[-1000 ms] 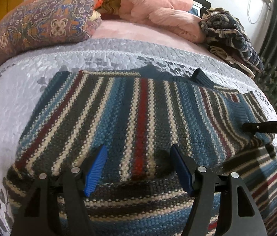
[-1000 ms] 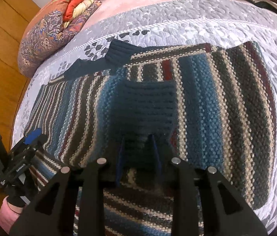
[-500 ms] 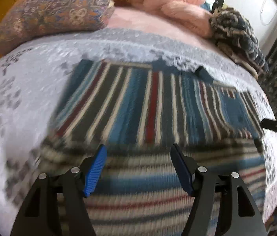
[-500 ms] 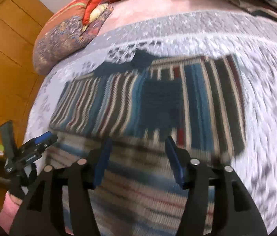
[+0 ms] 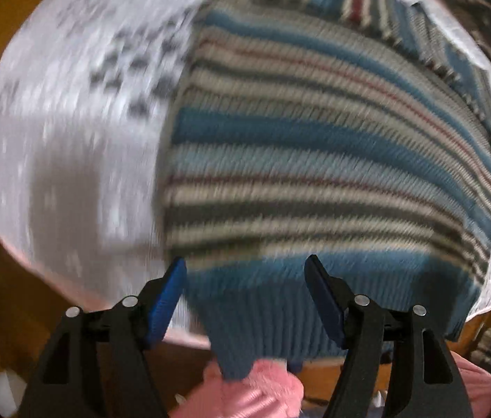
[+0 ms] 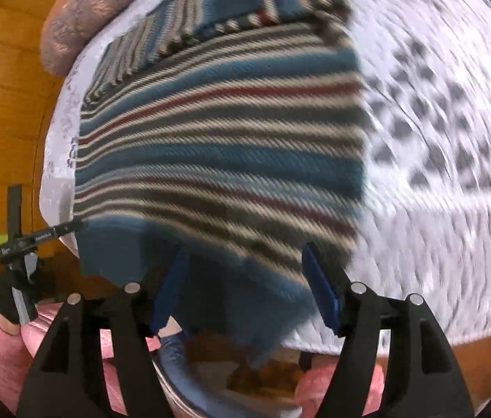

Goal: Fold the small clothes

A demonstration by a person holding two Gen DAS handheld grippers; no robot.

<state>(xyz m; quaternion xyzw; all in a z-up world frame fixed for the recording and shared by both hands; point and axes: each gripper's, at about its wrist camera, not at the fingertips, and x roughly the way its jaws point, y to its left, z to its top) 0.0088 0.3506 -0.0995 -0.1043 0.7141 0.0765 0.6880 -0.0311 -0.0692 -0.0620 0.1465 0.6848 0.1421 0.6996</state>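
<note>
Since a second ago we have pulled both grippers back toward the near edge of the bed (image 5: 53, 160), and both views are now motion-blurred; the right gripper (image 6: 243, 280), which then pinched a dark blue knit panel, now has its fingers spread with nothing between them, and the left gripper (image 5: 245, 285) is likewise spread. The striped sweater (image 5: 315, 160) fills the middle of both frames, its blue ribbed hem hanging over the bed's edge at lower centre. Open quilted grey bedspread lies at left in the left view, at right in the right view. The knit is coarse, banded blue, cream, grey, red
</note>
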